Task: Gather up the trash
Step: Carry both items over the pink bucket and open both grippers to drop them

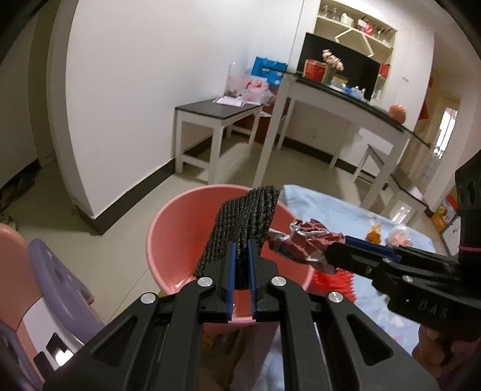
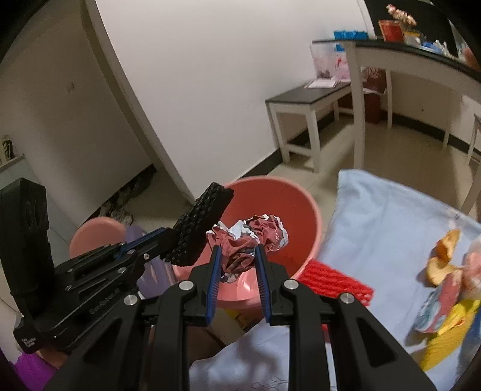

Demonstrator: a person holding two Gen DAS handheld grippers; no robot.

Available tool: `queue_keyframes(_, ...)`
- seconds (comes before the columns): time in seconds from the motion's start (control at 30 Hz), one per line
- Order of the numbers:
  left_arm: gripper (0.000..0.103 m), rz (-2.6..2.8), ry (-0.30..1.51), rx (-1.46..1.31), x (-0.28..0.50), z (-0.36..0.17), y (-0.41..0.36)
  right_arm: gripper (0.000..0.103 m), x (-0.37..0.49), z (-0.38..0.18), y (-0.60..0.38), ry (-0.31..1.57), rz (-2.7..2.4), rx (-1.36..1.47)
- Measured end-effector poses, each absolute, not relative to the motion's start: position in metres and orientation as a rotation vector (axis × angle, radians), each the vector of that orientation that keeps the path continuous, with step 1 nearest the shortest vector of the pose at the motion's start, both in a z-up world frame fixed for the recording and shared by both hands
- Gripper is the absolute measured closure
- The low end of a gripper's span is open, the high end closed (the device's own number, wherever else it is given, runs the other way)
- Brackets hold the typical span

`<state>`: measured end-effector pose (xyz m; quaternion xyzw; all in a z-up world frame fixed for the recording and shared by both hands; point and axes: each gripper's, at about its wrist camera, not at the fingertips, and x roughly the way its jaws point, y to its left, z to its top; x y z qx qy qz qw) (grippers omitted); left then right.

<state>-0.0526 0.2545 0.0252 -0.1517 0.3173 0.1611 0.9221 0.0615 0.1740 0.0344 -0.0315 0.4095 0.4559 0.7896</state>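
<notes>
Left tongs (image 1: 242, 249) clamped on black mesh pad (image 1: 240, 228), center frame, over pink bucket (image 1: 177, 228). Right tongs (image 2: 237, 252) clamped on crumpled wrapper (image 2: 249, 237), above same bucket.

Pretty plain room: white walls (image 1: 144, 75) with a dark baseboard (image 1: 141, 188) along the bottom, pale tiled floor (image 1: 237, 159). At about 12 o'clock in the left wrist view there's a low white bench (image 1: 210, 120) with a dark top against the wall, and toward 1 o'clock a taller white table (image 1: 339, 102) with a black top. Above that, up around 1 o'clock, white wall shelves (image 1: 357, 27). Over at 3 o'clock a bright doorway (image 1: 445, 132) lets daylight in.
</notes>
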Motion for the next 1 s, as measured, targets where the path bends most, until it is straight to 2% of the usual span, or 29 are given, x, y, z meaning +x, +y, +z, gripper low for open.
queue_keyframes(0.4, 0.095, 0.411, 0.723, -0.351, -0.044, -0.005, 0.271, 0.081, 0.067, 0.006, 0.182, 0.951, 0.990, -0.083)
queue_keyframes(0.5, 0.086, 0.424, 0.738, -0.356, -0.042, -0.008, 0.275, 0.080, 0.067, 0.006, 0.183, 0.949, 0.998, -0.079)
queue_keyframes(0.57, 0.076, 0.430, 0.742, -0.363, -0.041, -0.009, 0.276, 0.079, 0.068, 0.005, 0.184, 0.947, 1.001, -0.084)
queue_keyframes(0.7, 0.074, 0.426, 0.740, -0.381, -0.042, -0.010, 0.279, 0.079, 0.067, 0.004, 0.187, 0.943, 1.003, -0.092)
queue_keyframes(0.87, 0.073, 0.429, 0.741, -0.382, -0.041, -0.010, 0.278, 0.068, 0.066, 0.008, 0.185, 0.929, 1.004, -0.087)
queue_keyframes(1.0, 0.073, 0.431, 0.743, -0.376, -0.041, -0.010, 0.278, 0.065, 0.068, 0.012, 0.181, 0.914, 1.000, -0.077)
